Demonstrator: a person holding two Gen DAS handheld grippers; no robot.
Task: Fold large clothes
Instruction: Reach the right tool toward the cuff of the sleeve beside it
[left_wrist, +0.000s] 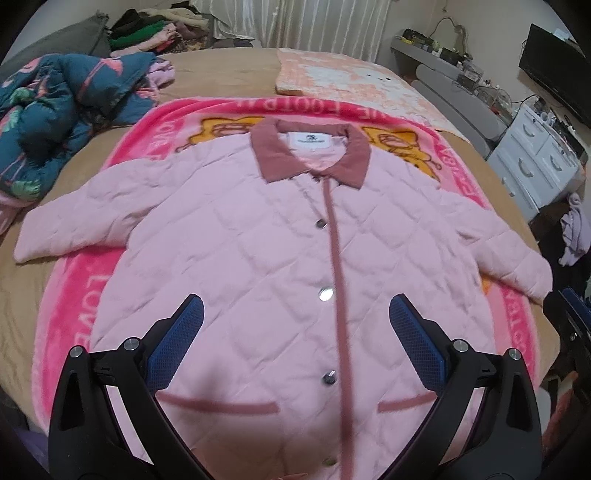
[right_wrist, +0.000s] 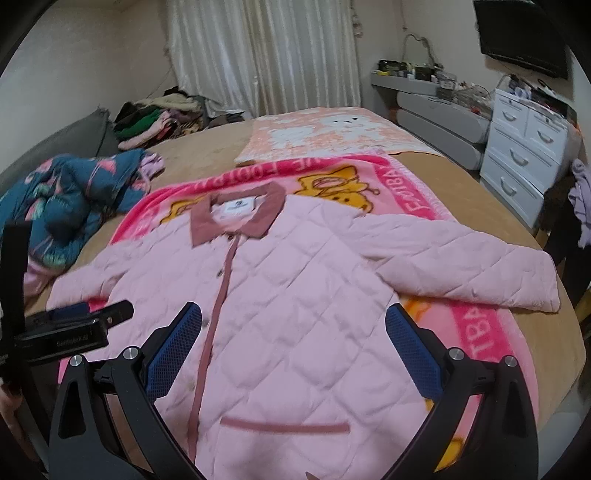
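Pink quilted jacket (left_wrist: 266, 258) lies flat, front up and buttoned, on the pink blanket (left_wrist: 77, 306) across the bed (left_wrist: 221, 74), both sleeves out to the sides, collar (left_wrist: 310, 155) away from us. No fold visible yet, so I'd say the whole job's left: sleeves in, then body over. Left gripper (left_wrist: 295, 332) hangs wide open over the lower front, holding nothing. Right gripper (right_wrist: 293, 339) likewise wide open and empty, above the jacket's right half, w/ the right sleeve (right_wrist: 461, 266) further out.
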